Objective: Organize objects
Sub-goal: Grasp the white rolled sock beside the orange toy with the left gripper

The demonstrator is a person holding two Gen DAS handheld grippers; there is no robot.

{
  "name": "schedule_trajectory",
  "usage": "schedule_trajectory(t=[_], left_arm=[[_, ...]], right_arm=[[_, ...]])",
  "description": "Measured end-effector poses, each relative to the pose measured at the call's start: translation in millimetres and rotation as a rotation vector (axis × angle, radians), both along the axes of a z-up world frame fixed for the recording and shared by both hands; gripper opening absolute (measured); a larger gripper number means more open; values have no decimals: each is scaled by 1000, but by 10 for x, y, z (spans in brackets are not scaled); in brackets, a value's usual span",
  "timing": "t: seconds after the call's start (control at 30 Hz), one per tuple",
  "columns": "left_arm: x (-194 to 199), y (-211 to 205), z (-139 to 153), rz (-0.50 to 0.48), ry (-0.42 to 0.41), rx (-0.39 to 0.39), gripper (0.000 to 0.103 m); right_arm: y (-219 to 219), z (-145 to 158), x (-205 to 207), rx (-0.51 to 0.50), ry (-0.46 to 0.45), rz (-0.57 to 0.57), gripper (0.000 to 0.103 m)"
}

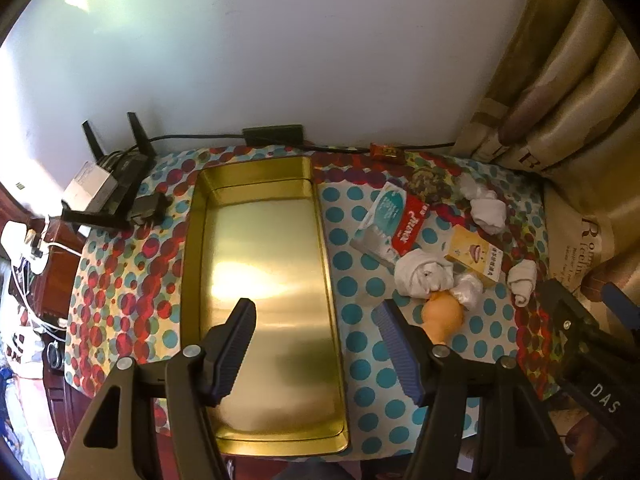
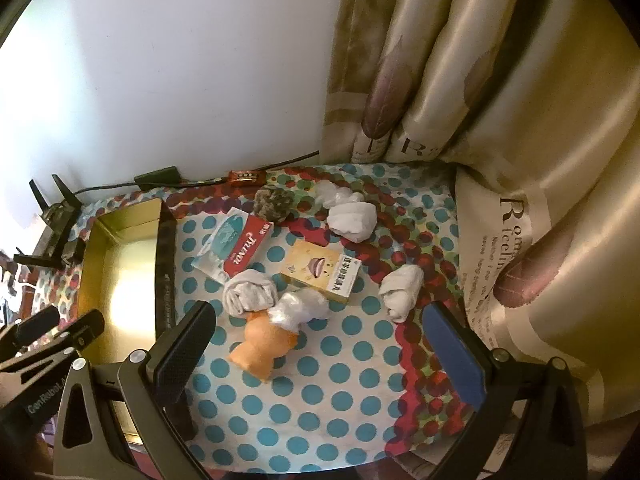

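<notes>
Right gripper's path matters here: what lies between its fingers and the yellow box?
In the right wrist view, between the right gripper and the yellow box: an orange toy and crumpled plastic.

One rectangular gold metal tin (image 1: pixel 256 240) sits on the spotted cloth. Three rolled white socks are in view: one (image 2: pixel 250 292) beside the orange item, one (image 2: pixel 354 220) at about twelve o'clock from the yellow box, one (image 2: pixel 400 286) at three o'clock from it. There are two crumpled clear plastic wads (image 2: pixel 300 308) (image 2: pixel 334 196), though the farther one is hard to make out. Single items: one yellow cardboard box (image 2: pixel 320 272), one red-and-white carton (image 2: pixel 248 250), one pale teal packet (image 2: pixel 224 240), one orange gourd-shaped toy (image 2: pixel 260 344), one mottled dark ball (image 2: pixel 274 200), one small red wrapper (image 2: pixel 244 177).
</notes>
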State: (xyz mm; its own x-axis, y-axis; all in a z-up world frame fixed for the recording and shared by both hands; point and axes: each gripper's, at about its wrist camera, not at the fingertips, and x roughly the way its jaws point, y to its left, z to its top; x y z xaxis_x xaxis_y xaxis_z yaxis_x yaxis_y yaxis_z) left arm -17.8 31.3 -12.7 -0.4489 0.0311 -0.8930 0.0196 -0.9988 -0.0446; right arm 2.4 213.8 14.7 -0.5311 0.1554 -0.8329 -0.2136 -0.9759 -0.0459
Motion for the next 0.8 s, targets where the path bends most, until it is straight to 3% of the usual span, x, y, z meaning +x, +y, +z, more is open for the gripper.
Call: schedule_trajectory(t=[0.57, 0.8], left_arm=[[-278, 536, -185, -119, -20, -10, 65], [-386, 751, -268, -120, -28, -24, 65]], right_arm=[[380, -139, 29, -5, -29, -47, 103], [567, -183, 59, -20, -38, -80, 103]])
